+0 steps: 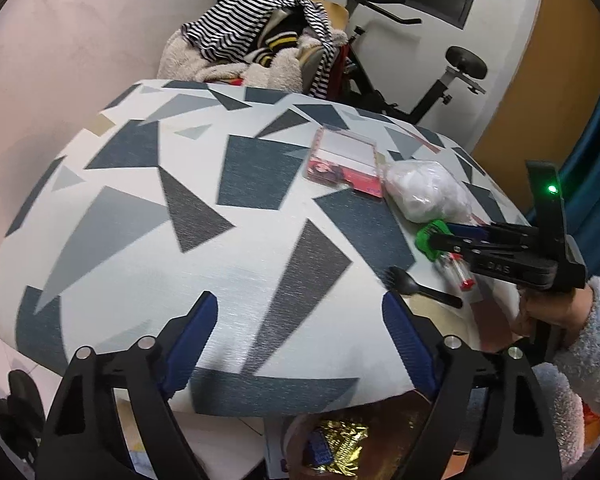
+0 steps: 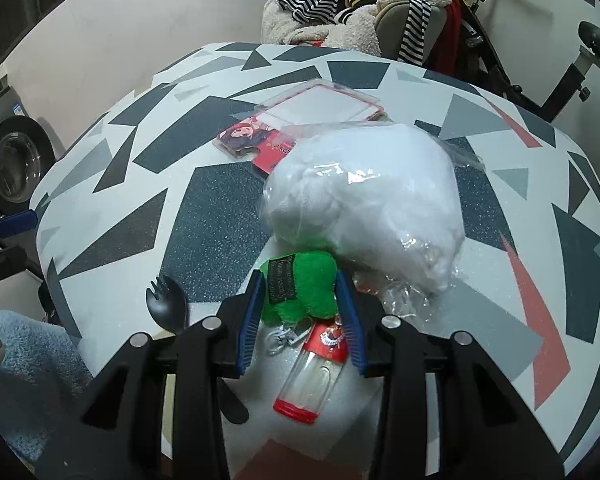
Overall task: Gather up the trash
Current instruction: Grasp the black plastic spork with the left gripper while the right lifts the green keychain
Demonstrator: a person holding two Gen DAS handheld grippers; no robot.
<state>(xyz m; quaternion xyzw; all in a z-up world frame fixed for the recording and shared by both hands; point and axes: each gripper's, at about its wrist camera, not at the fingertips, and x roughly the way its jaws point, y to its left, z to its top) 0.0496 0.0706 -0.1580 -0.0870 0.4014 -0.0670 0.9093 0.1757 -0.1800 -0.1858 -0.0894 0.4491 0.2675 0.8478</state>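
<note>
Right wrist view, lower centre: right gripper [image 2: 300, 304] has its jaws partly closed, blue pads pressed on both sides of a green plush toy [image 2: 303, 289]. Just below the toy lies a clear tube with red caps [image 2: 312, 376]; a black spork [image 2: 168, 306] sits lower left, a bag of white stuffing [image 2: 368, 208] touches the toy from the upper right, and a red-printed plastic package [image 2: 300, 120] lies beyond it. Only this view shows a washing machine [image 2: 8, 168] at the left edge.

Left wrist view: left gripper [image 1: 298, 344] hovers at the near rim, jaws wide, nothing between them. Only here a gold foil wrapper [image 1: 342, 446] shows below the rim, bottom centre, in what looks like a bin. A hand in a fleecy sleeve [image 1: 548, 312] holds the right gripper at the right edge.

The tabletop [image 1: 148, 240] wears a white cloth with grey and navy triangles. Behind, upper centre: a striped clothes pile [image 1: 256, 36] and an exercise bike [image 1: 440, 80].

All items crowd the frame's right side; the left half is bare cloth.
</note>
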